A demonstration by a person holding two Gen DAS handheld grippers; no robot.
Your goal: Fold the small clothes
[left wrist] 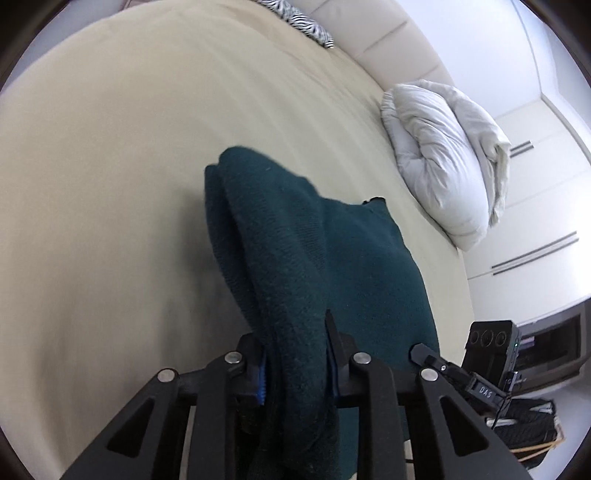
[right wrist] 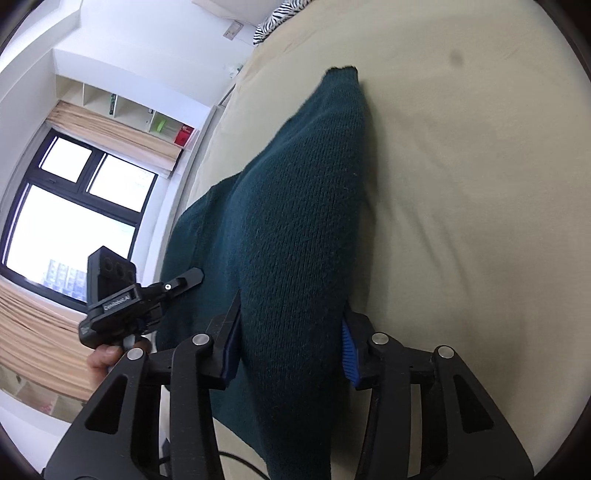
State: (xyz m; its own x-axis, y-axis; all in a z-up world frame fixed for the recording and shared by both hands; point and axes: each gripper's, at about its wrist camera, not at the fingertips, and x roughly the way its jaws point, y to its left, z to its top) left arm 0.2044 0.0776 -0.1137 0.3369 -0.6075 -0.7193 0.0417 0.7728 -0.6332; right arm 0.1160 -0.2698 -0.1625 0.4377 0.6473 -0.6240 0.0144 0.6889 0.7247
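A white duvet [left wrist: 443, 158] is lying bunched at two o'clock on the beige bed sheet [left wrist: 110, 166], a zebra-striped pillow [left wrist: 299, 18] is sitting at twelve, and a window [right wrist: 70, 199] is glowing at nine in the right view.

Bed [left wrist: 110, 147] surface lies bare to the left of the dark green garment [left wrist: 295, 258]; passage there is unobstructed. To its right, a white duvet [left wrist: 443, 158] is bunched near the bed edge. A zebra-print pillow [left wrist: 299, 18] sits well apart at the headboard.
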